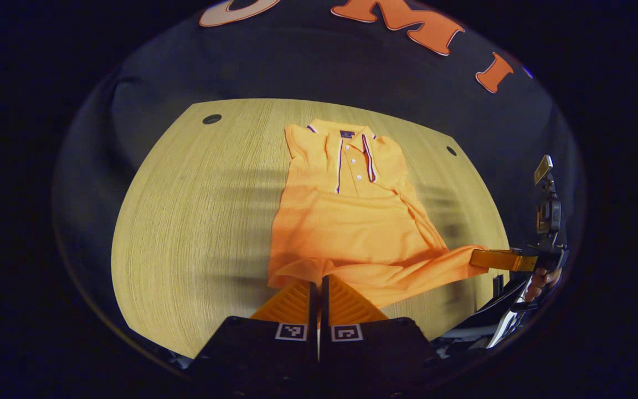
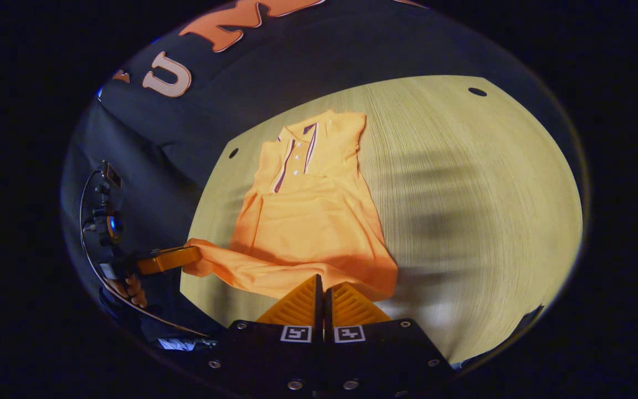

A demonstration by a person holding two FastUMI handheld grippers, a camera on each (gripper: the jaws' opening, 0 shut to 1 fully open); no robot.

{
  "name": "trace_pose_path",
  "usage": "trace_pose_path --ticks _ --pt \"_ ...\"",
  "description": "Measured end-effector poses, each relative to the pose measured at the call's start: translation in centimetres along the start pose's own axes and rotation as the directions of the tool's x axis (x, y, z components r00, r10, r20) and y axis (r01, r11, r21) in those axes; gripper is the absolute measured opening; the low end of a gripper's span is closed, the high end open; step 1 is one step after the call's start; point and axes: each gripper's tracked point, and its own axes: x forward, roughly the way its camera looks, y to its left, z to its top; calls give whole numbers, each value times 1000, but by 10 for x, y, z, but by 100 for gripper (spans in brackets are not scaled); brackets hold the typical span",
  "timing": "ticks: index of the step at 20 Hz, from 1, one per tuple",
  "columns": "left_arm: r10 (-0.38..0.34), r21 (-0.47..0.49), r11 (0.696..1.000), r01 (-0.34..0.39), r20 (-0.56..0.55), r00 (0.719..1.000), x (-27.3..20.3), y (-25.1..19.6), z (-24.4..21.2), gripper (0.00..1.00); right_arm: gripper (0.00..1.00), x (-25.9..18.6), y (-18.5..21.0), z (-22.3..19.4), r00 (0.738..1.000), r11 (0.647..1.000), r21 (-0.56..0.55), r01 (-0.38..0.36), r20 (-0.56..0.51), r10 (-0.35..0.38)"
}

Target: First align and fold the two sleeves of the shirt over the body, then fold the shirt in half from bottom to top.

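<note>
Polo shirt (image 1: 346, 221): orange, striped placket and collar at the far end, lying face up on the wooden table (image 1: 197, 221); sleeves look already folded over the body, giving a narrow long shape.
Hem: the near edge, raised off the table and stretched between the two grippers; the rest of the body lies flat ahead of them.
Left gripper (image 1: 318, 288): fingers pressed together on one hem corner, cloth bunched right at the tips in the left gripper view; in the right gripper view it shows off to the left with a hand behind it, hem corner at its tip.
Right gripper (image 2: 323, 288): fingers closed on the other hem corner, fabric draped just over the tips; the collar lies straight ahead and well beyond.
Step in hand: judged to be the bottom-to-top fold, just begun.
How to do it well: keep both pinches firm, lift the two corners level and move them forward together toward the collar, keep the hem taut so no sag or crease forms, and lay hem edge on shoulder line before letting go.
Risk: one corner leading the other would skew the fold.
</note>
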Motion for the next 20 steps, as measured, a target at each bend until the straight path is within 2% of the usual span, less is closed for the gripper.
trace_pose_path --ticks 8,13,20 --pt "-34 55 998 30 62 997 14 4 81 1 1 2 6 65 998 997 -53 49 44 -47" --pt "-64 63 996 59 85 994 37 14 134 1 1 27 11 120 993 990 -96 103 66 -97" --pt "-131 46 991 128 64 989 96 34 199 1 1 72 -7 176 985 986 -28 163 62 -161"
